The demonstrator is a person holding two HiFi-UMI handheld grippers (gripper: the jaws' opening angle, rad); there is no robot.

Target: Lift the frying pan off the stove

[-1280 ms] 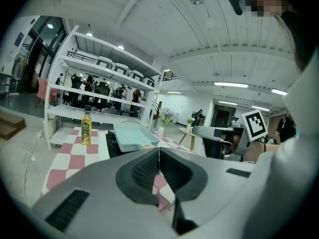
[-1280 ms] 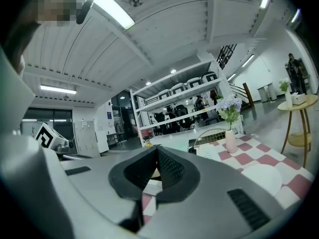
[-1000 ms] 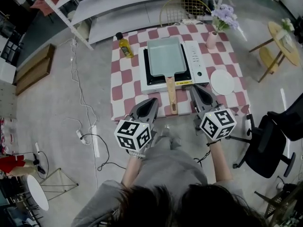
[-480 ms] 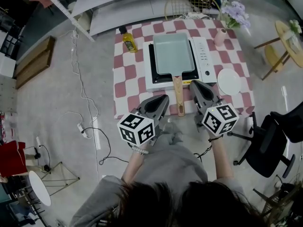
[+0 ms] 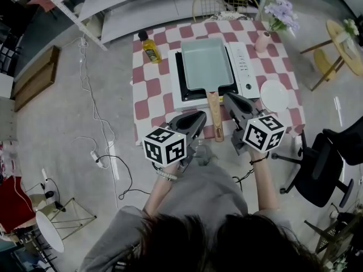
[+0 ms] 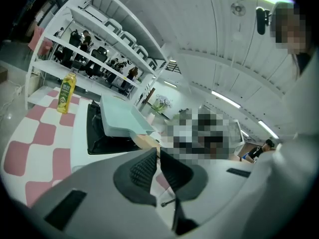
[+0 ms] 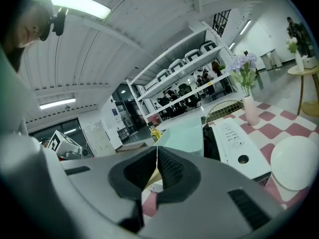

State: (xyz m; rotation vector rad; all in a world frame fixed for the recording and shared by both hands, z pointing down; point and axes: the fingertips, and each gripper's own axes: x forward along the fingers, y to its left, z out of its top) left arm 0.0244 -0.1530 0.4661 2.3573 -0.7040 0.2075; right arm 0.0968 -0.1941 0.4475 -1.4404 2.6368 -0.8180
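pale green rectangular frying pan (image 5: 206, 64) sits on white stove (image 5: 245, 67) on red/white checked table (image 5: 148, 89), wooden handle (image 5: 215, 115) pointing toward the person. left gripper (image 5: 200, 117) & right gripper (image 5: 228, 98) sit just beside handle, one each side, jaws pressed together, holding nothing. oil bottle (image 5: 150, 48) left of stove.

lab space: white shelving (image 5: 142, 7), office chair (image 5: 332, 163)
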